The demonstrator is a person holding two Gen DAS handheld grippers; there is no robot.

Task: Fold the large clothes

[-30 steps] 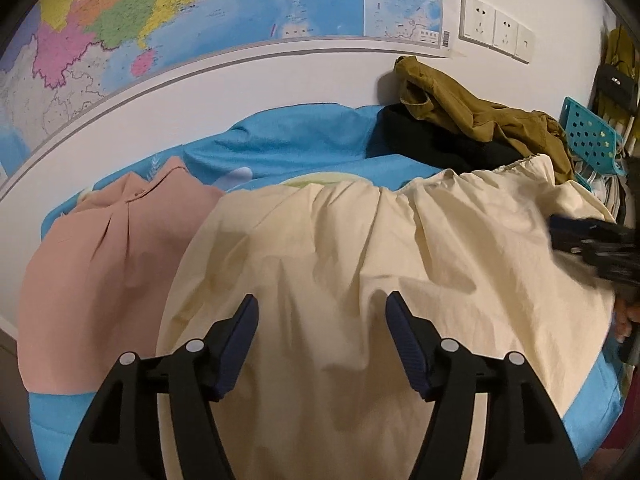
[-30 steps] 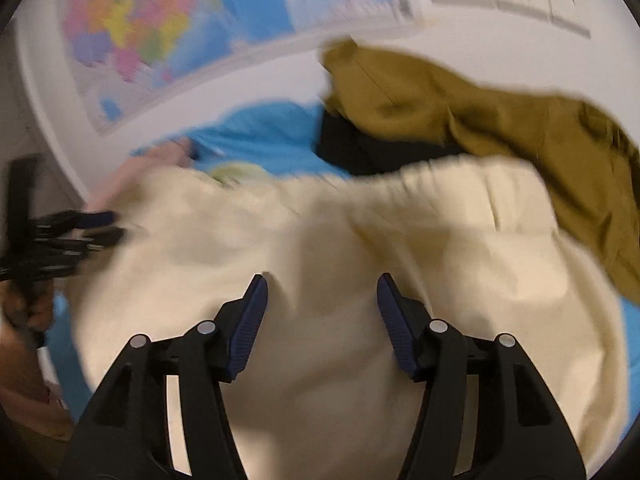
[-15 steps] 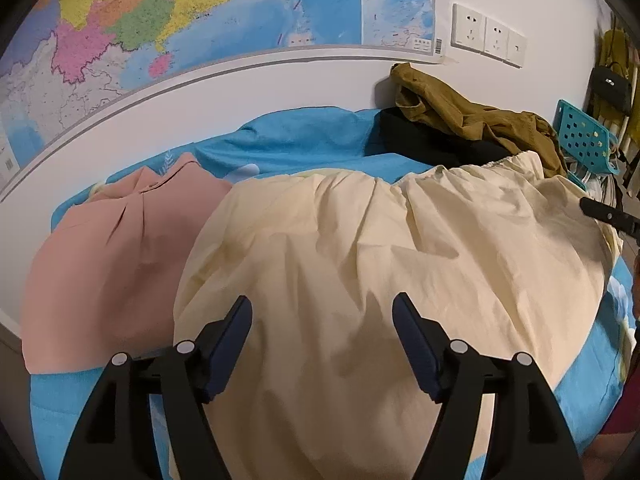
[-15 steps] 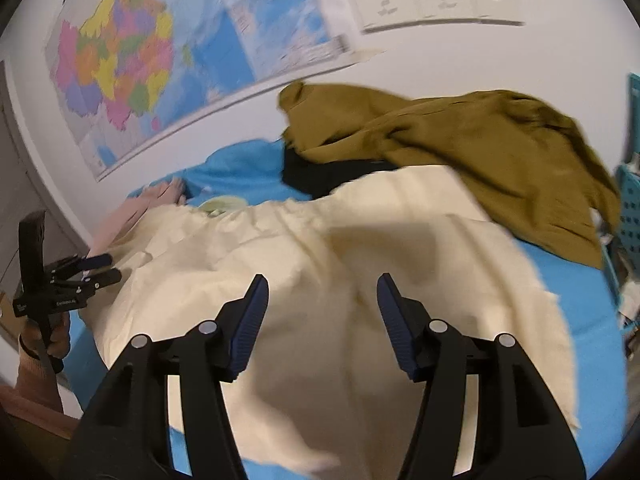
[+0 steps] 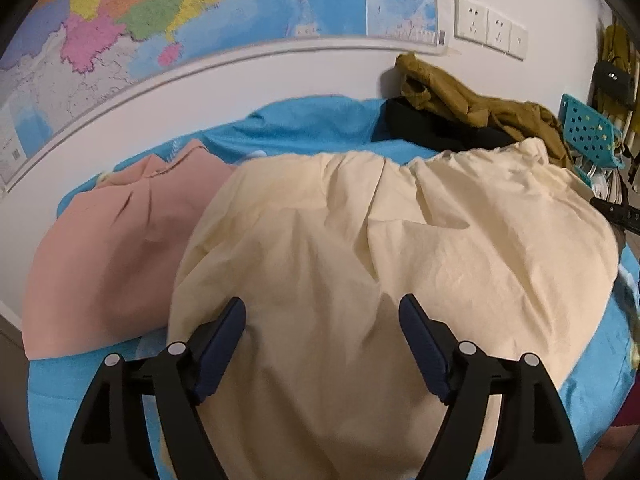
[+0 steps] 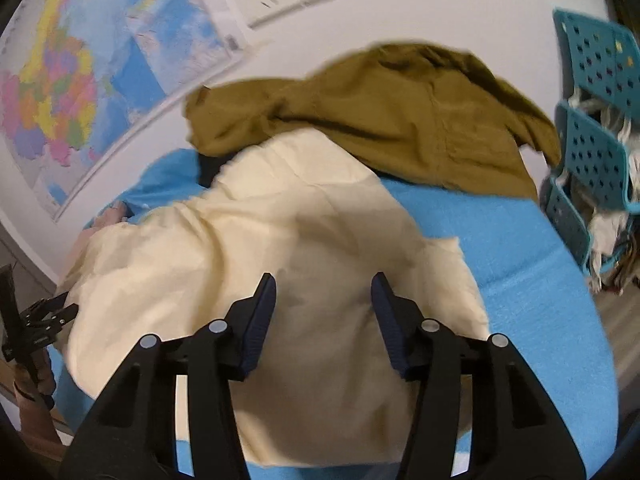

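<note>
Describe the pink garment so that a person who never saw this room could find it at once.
Find the map on the wall; below it lies a bed with a blue sheet. The pink garment lies flat at the left end, beside the big cream garment. It is the only pink one; the olive garment and the black one are piled far right.

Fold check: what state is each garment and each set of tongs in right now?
Cream garment: spread flat on the blue bedsheet, wrinkled, unfolded.
Pink garment: lying flat beside it, edge under the cream one.
Olive garment: crumpled heap against the wall.
Black garment: bunched under the olive one.
Left tongs: open, empty, just widened.
Right tongs: open, empty.
</note>
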